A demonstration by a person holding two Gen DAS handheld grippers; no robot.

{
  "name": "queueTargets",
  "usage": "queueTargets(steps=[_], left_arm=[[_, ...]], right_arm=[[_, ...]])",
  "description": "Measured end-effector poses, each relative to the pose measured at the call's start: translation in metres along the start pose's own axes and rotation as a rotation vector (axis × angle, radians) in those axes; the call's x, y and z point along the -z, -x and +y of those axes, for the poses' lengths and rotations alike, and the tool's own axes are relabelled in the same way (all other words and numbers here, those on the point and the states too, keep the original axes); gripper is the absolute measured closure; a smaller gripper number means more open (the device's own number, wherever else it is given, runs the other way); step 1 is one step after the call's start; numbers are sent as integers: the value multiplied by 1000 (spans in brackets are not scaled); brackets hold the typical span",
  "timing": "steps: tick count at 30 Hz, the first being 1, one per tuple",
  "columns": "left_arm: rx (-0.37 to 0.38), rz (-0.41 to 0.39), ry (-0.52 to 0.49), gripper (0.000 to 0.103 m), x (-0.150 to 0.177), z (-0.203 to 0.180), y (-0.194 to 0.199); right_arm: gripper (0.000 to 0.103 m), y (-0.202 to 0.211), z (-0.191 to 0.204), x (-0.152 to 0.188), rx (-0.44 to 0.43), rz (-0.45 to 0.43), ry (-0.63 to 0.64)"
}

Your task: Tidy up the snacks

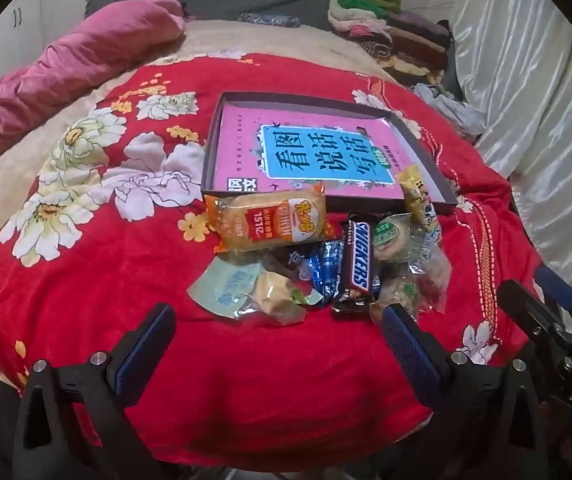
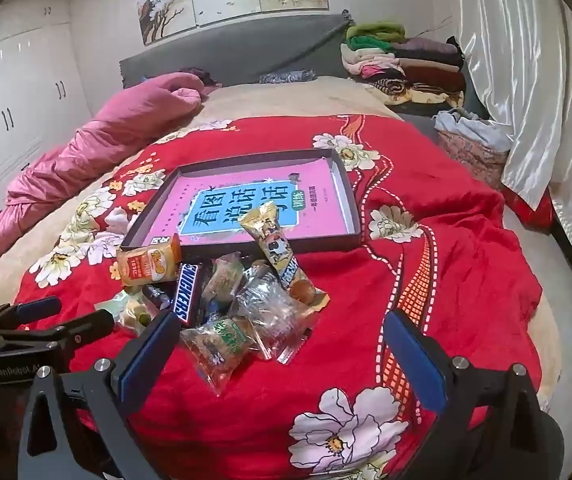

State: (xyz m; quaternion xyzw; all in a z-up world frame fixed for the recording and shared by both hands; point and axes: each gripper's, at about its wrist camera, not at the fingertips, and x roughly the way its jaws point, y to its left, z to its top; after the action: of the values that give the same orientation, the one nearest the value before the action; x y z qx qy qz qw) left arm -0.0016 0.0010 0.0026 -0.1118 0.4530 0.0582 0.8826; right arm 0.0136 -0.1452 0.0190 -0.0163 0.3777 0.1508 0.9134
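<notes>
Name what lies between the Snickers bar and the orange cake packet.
Crumpled blue foil wrappers lie between the Snickers bar and the orange cake packet, seen in the left wrist view.

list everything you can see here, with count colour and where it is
tray: 1, dark, mid-bed, pink-blue book inside
Snickers bar: 1, brown, in the pile before the tray
orange cake pack: 1, pile's left, against the tray's front wall
yellow cow-print stick: 1, leaning on the tray's front edge
clear-wrapped pastries: several, near side of the pile
red floral blanket: 1, under everything
pink quilt: 1, left
folded clothes: a stack, far right
left gripper: open, empty
right gripper: open, empty
</notes>
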Motion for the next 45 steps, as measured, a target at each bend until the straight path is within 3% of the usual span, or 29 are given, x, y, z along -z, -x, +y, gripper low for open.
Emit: queueTargets(steps=[3,45], left_arm=[[0,-30,-29,1,4,-6,4],[42,-27,-23,1,4,-6,1]], right_arm=[[0,0,0,1,-17,2,4],[0,-4,7,1,-44,-15,45]])
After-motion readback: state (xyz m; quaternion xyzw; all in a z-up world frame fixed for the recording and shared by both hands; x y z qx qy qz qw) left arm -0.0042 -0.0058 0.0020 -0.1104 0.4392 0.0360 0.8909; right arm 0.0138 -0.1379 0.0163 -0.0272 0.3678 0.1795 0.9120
